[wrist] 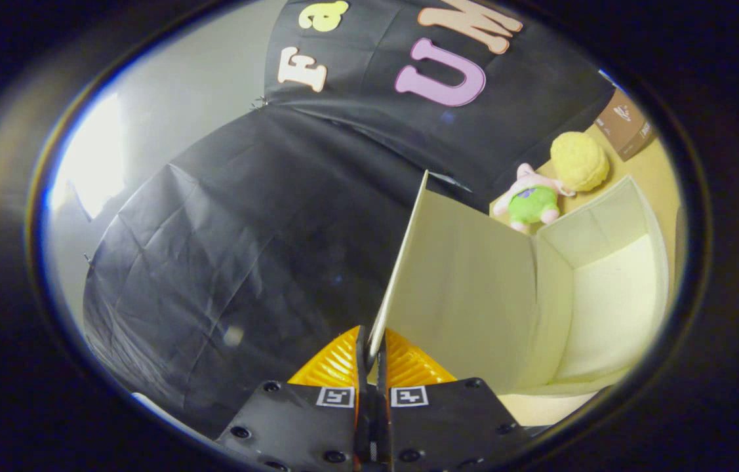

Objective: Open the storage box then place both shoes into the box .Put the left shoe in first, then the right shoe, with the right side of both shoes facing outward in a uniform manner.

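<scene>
pink-and-green plush toy | touching yellow plush ball | brown cardboard carton beyond | tabletop

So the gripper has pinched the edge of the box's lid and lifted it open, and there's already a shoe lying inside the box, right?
Not quite. In the gripper view the gripper is shut on the edge of the lid, which stands raised, but what shows of the inside of the storage box is bare: there is no shoe in it. The only things nearby are two plush toys behind the box.
</scene>
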